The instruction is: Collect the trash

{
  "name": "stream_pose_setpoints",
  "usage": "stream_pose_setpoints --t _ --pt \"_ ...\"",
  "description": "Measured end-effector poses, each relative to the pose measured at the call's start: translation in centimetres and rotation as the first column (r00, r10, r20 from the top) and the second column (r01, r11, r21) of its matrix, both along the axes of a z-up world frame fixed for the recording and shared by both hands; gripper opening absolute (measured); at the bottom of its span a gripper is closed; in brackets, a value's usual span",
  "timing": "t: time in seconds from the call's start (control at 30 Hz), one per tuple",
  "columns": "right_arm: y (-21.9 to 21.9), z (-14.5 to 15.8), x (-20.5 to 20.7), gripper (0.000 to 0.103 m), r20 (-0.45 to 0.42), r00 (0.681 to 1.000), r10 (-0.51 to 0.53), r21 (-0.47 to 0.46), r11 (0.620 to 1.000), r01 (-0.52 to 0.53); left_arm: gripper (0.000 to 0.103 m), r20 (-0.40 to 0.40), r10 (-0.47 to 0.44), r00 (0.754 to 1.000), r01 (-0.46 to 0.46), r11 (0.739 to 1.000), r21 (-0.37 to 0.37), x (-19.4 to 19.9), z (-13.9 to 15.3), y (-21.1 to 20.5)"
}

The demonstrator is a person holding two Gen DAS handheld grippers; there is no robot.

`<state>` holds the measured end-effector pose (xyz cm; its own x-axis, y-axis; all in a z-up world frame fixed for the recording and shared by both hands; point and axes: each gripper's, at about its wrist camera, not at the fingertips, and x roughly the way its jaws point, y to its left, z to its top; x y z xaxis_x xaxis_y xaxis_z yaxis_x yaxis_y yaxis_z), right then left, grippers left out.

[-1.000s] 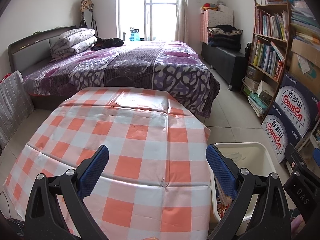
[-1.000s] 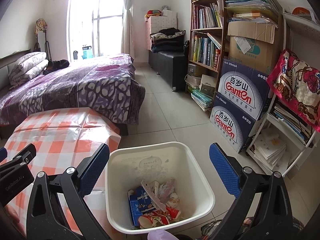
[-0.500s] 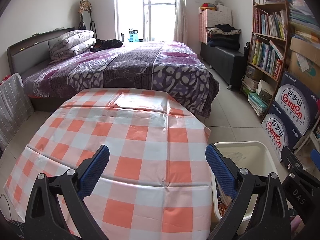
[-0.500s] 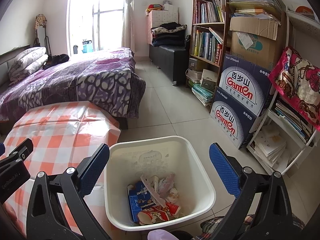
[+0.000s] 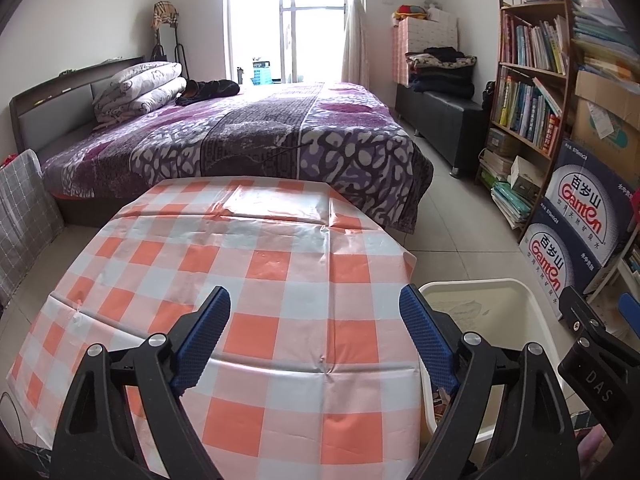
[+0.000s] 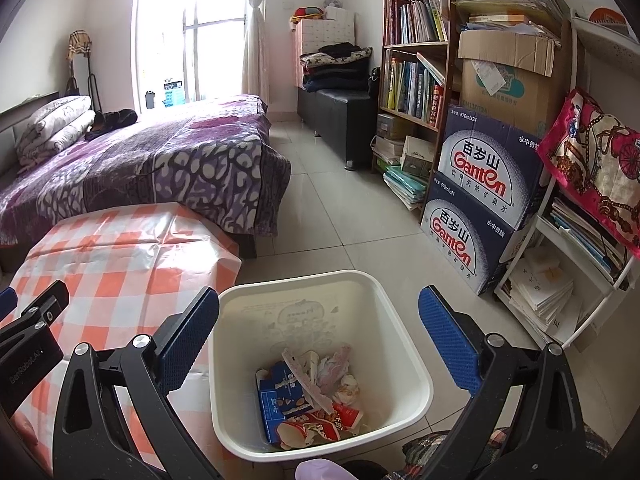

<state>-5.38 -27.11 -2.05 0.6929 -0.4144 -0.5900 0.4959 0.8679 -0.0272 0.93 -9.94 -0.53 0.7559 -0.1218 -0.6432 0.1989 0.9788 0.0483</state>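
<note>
We hold both grippers wide and empty, the left gripper [image 5: 314,334] having just narrowed slightly above the checked tablecloth [image 5: 264,264], the right gripper [image 6: 318,340] above the white bin [image 6: 416,364] where the wrappers [image 6: 316,396] lie; reaching lower risks tipping it.

The left wrist view's right blue-padded finger [image 5: 427,343] is covering most of the white plastic bin's [image 5: 536,316] contents. In the right wrist view, a pale purple rounded shape [image 6: 322,471] is running off the bottom edge, unidentifiable.
</note>
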Motion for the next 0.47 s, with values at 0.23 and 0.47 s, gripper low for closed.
stream_pose_setpoints --t 0.23,0.47 --pt "-0.07 0.03 -0.01 0.096 -0.001 1.000 0.001 -0.001 1.000 -0.001 0.089 -0.004 -0.009 1.000 0.009 1.000 -0.009 -0.13 0.09 -0.22" --pt "-0.07 0.05 -0.01 0.096 -0.001 1.000 0.000 0.001 1.000 0.000 0.092 -0.017 -0.002 1.000 0.002 1.000 -0.022 -0.06 -0.04 -0.07"
